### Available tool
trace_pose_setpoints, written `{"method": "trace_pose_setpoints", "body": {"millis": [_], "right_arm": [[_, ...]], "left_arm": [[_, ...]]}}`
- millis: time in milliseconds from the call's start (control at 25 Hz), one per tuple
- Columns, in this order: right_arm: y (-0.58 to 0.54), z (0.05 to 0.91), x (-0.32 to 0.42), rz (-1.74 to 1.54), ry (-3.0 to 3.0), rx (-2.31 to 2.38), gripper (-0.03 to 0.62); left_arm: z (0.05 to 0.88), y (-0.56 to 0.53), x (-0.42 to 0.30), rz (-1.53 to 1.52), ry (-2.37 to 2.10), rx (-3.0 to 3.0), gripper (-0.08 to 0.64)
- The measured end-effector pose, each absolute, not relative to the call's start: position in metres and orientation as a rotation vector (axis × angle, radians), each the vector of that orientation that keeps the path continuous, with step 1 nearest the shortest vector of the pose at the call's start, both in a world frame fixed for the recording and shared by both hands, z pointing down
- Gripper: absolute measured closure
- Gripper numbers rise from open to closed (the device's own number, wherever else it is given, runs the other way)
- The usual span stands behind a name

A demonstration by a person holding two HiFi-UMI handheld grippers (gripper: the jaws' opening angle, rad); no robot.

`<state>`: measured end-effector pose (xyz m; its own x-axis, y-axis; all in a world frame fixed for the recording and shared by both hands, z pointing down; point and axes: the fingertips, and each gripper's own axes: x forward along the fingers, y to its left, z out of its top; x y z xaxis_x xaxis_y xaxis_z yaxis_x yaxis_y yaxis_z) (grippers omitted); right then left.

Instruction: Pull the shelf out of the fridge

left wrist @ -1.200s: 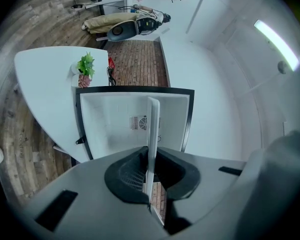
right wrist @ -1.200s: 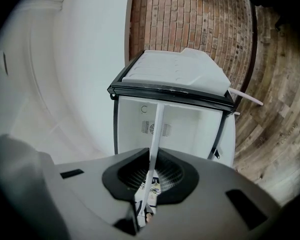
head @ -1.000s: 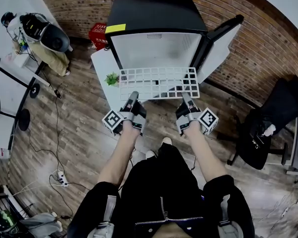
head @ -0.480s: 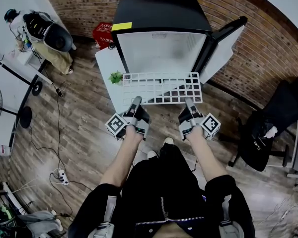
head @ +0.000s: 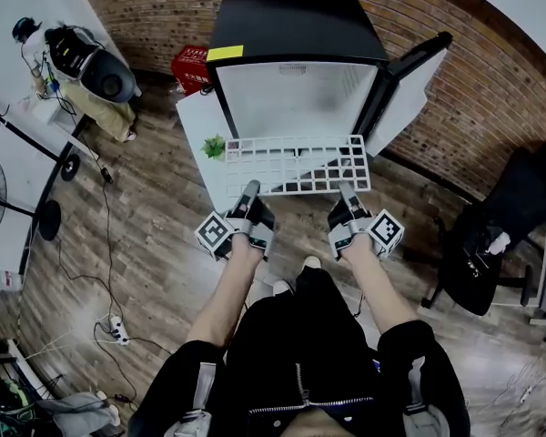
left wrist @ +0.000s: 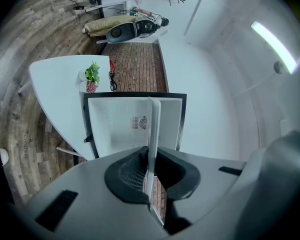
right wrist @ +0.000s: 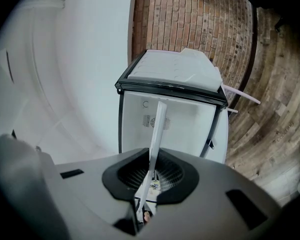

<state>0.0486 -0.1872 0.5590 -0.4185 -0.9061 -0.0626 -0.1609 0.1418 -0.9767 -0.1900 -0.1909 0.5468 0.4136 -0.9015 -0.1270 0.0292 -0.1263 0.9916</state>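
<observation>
A white wire-grid shelf [head: 296, 164] hangs flat in front of the open black mini fridge [head: 296, 27], fully clear of its white cavity [head: 296, 94]. My left gripper [head: 250, 189] is shut on the shelf's near edge at the left. My right gripper [head: 347, 191] is shut on the same edge at the right. In the left gripper view the shelf [left wrist: 153, 134] shows edge-on as a thin white bar running between the jaws of the left gripper [left wrist: 148, 176]. In the right gripper view the shelf [right wrist: 158, 129] passes the same way through the right gripper [right wrist: 151, 176].
The fridge door [head: 409, 85] stands open to the right. A white table [head: 193, 126] with a small potted plant [head: 213, 145] is at the fridge's left. A red box [head: 189, 64] sits behind it. A black office chair [head: 505, 221] is at the right on the wooden floor.
The shelf and both grippers have come a little toward me, away from the fridge; the grip on the shelf is unchanged.
</observation>
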Motion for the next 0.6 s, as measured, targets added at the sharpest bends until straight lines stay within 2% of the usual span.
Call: {"method": "trace_pose_setpoints", "body": {"millis": [600], "right_arm": [[-0.1886,0.5599,0.0502,-1.336,1.716,-1.052,0.554]], "left_arm": [[0.5520,-0.1919,-0.1901,-0.967,-0.824,1.458,0.522]]}}
